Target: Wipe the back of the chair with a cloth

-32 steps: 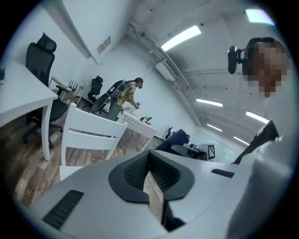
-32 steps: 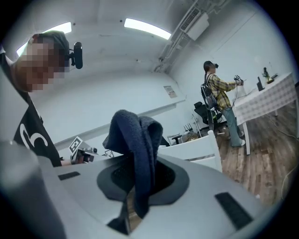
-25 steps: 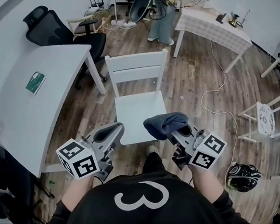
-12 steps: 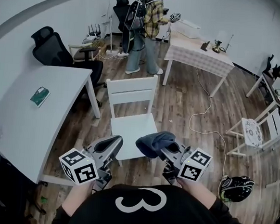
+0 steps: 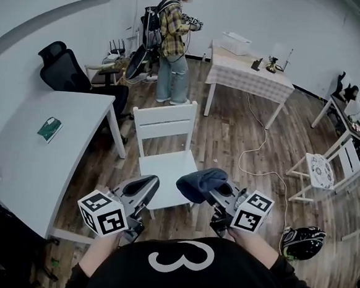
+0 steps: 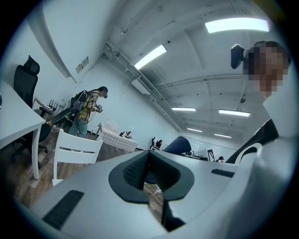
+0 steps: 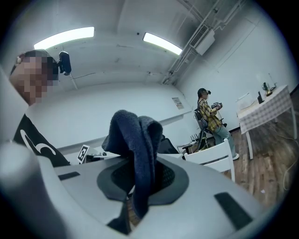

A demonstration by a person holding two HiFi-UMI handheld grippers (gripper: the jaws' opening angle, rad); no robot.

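Black 3-marked shirt (image 5: 244,279); grey left gripper (image 5: 144,183), right gripper (image 5: 221,188).

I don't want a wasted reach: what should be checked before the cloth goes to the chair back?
1. Cloth gripped: ok, the dark cloth is pinched in the right gripper.
2. Left gripper free: ok, fingers together, nothing between them.
3. Cloth on the chair back: not ok, the back is apart, ahead of both grippers.
4. Bystander out of the way: ok, standing beyond the chair, not touching it.
5. Chair steady on all legs: cannot tell.
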